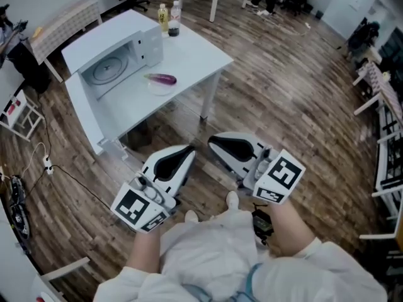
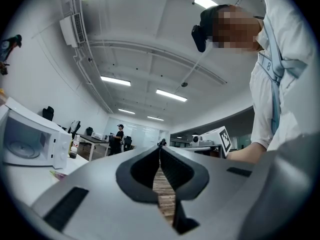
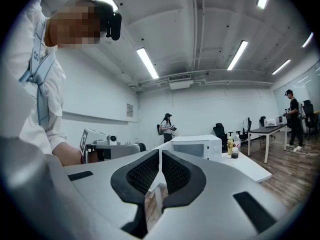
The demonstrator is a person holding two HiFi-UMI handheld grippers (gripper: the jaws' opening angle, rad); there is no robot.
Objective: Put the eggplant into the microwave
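— Two grippers, both empty. The left gripper (image 1: pixel 187 150) and the right gripper (image 1: pixel 211 141) hang in front of the person, jaws pressed together on nothing, well apart from the surface (image 1: pixel 195 52).

— And the eggplant (image 1: pixel 160 78)?

— It lies on its side on the surface, near the open front of the microwave (image 1: pixel 101 39), on what looks like a small white plate. The door (image 1: pixel 82 112) stands open and the turntable (image 1: pixel 108 69) is bare.

— So the reach isn't begun. What worries you?

— The closed jaws, first. If they reach the eggplant without spreading, they only shove it, and it probably rolls off the plate toward the surface's edge.

— It looks glossy, too.

— Yes, I'd expect it to be slick and tapered. A pinch near the thin end could squirt it out mid-carry, so a grip across the thick middle seems safer.

— And the door?

— It juts out on the near side. A careless approach could knock it, or swing it partway across the opening.
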